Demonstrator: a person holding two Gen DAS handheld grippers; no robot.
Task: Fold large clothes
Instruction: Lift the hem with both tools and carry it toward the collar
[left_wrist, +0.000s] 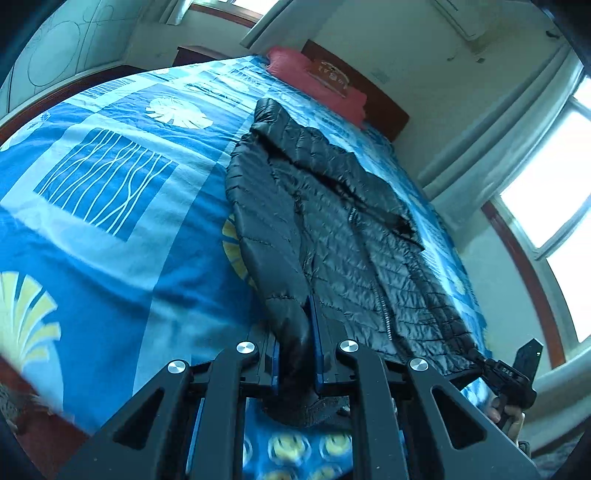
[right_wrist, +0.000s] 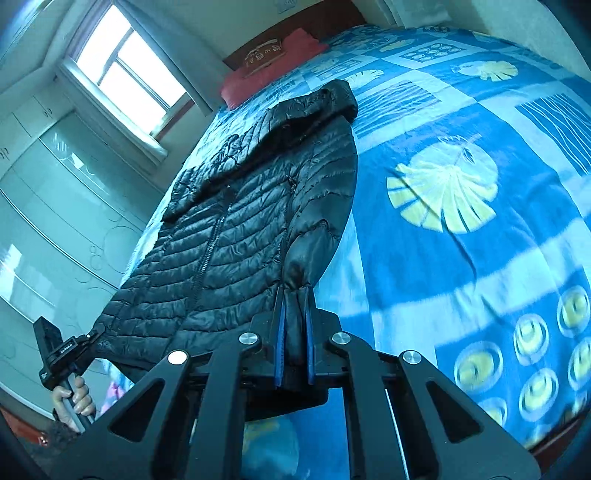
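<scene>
A black puffer jacket (left_wrist: 332, 229) lies on the bed (left_wrist: 110, 221), likely light, soft and slippery. The left gripper (left_wrist: 297, 325) and right gripper (right_wrist: 295, 314) each clench a cuff.

One black quilted puffer jacket (left_wrist: 332, 229) lies on one bed (left_wrist: 110, 229) under one blue patterned bedspread (right_wrist: 461, 266). One pink pillow (left_wrist: 314, 85) sits at the headboard, with one brown printed item (left_wrist: 328, 74) on it. Two tongs appear: the left tongs (left_wrist: 295, 332) and the right tongs (right_wrist: 295, 332). One window (right_wrist: 125, 74) shows.
</scene>
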